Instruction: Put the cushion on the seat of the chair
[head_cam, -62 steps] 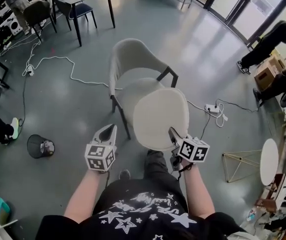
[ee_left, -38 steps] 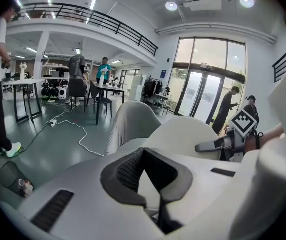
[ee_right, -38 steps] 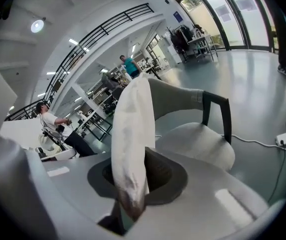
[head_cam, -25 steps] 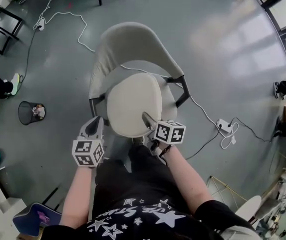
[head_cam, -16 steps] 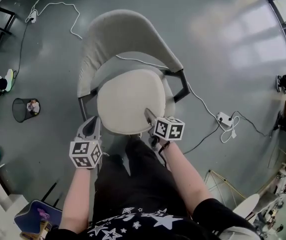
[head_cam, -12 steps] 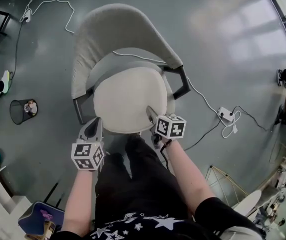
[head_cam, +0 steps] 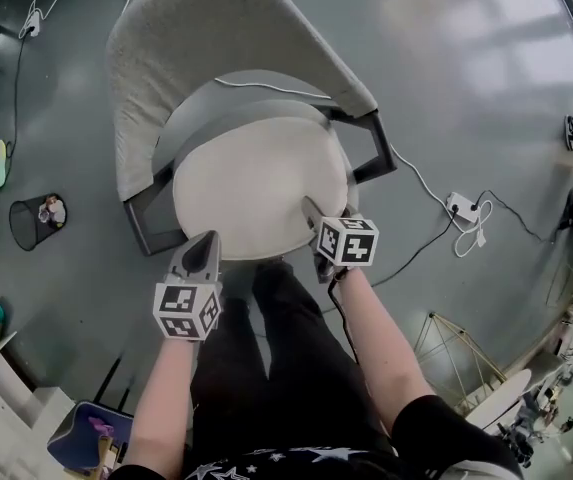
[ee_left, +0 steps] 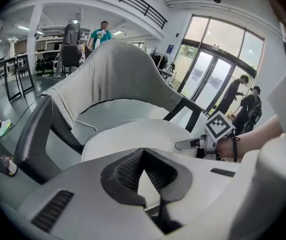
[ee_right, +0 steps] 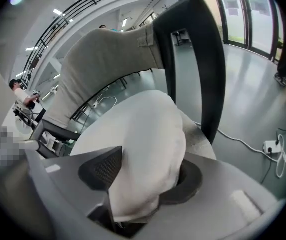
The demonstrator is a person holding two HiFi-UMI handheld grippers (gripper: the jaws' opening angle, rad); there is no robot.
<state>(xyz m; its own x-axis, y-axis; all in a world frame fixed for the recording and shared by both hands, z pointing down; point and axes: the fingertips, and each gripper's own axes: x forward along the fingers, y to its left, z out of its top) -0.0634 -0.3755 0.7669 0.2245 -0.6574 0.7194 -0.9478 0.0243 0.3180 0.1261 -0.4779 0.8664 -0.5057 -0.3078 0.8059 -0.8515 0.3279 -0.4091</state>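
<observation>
The cushion [head_cam: 256, 183] lies flat on the seat [head_cam: 194, 128] of the chair [head_cam: 181, 48] and covers most of it, stopping short of the curved backrest [head_cam: 146, 78]. The right gripper [head_cam: 311, 206] is at the cushion's front right edge. Its fingers have just been spreading, and the padded edge bulges loosely between them rather than being pinched. I read that as letting go, since the seat now carries the weight. The left gripper [head_cam: 209, 240] hangs just beside the front left edge, fingers together on nothing, perhaps ready to nudge the cushion straight. The dark frame [head_cam: 374, 148] sits near the right gripper. A bin [head_cam: 38, 218], a white cable [head_cam: 421, 178] and a power strip [head_cam: 461, 206] lie on the floor, well apart. Nothing seems to block a pull-back.
</observation>
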